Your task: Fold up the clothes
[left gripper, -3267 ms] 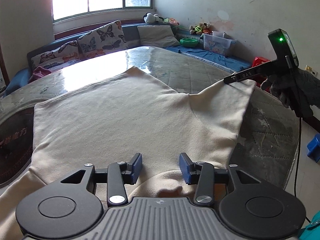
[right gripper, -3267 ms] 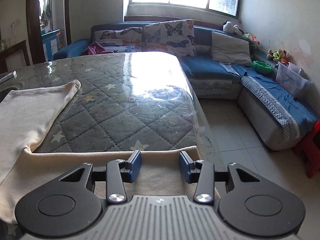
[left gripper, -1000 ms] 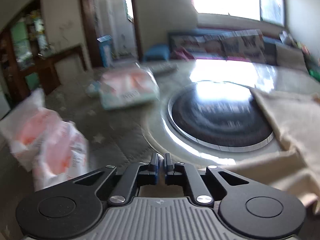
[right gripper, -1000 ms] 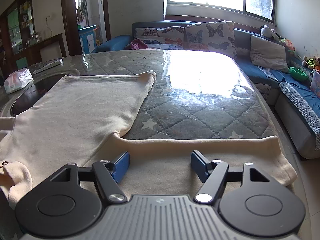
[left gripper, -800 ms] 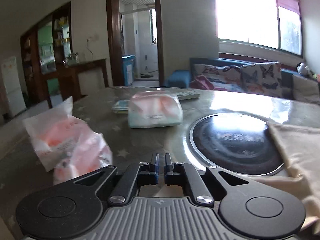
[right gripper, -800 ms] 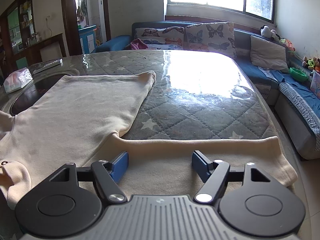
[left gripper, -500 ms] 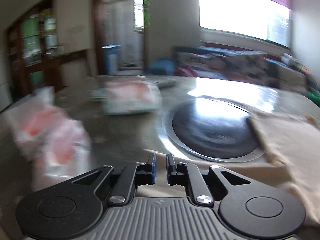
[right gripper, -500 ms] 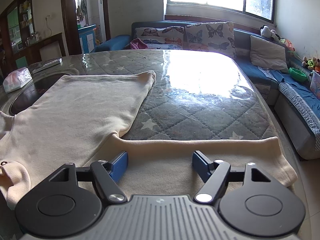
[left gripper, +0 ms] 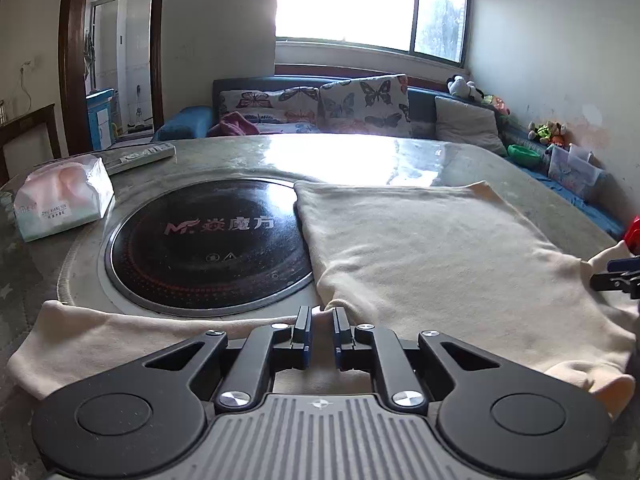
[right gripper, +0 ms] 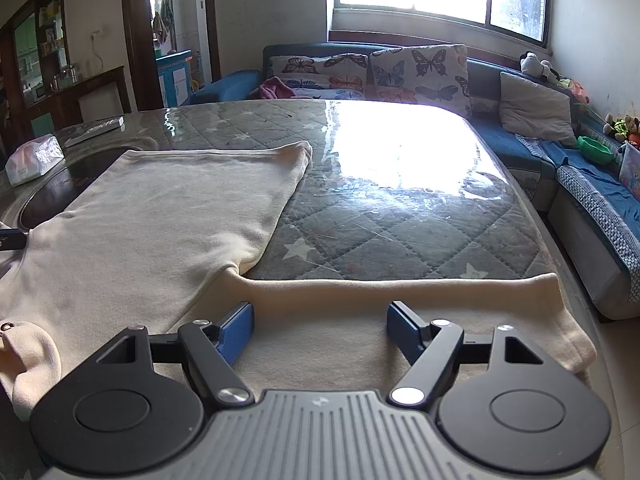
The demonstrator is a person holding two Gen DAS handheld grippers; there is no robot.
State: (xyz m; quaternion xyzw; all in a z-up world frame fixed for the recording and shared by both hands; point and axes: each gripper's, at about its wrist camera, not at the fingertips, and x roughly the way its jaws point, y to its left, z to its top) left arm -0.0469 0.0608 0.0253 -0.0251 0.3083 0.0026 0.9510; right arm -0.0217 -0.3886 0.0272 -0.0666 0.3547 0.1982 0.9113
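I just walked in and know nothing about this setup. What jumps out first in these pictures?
A big cream sweater lies spread flat over the quilted star-patterned table, one sleeve stretched along the near edge under the wide-open right gripper. To its left sits a round black induction cooktop, with the left gripper nearly closed over the other sleeve.

- The worktop (right gripper: 400, 216) is a large table under a grey quilted star-print cover and glossy clear sheet.
- A round black cooktop (left gripper: 208, 244) is set into it.
- A cream sweater (right gripper: 160, 220) lies spread flat, overlapping the cooktop's 3 o'clock edge.
- A tissue pack (left gripper: 62, 200) and a remote (left gripper: 140, 156) lie at the cooktop's 10 o'clock.
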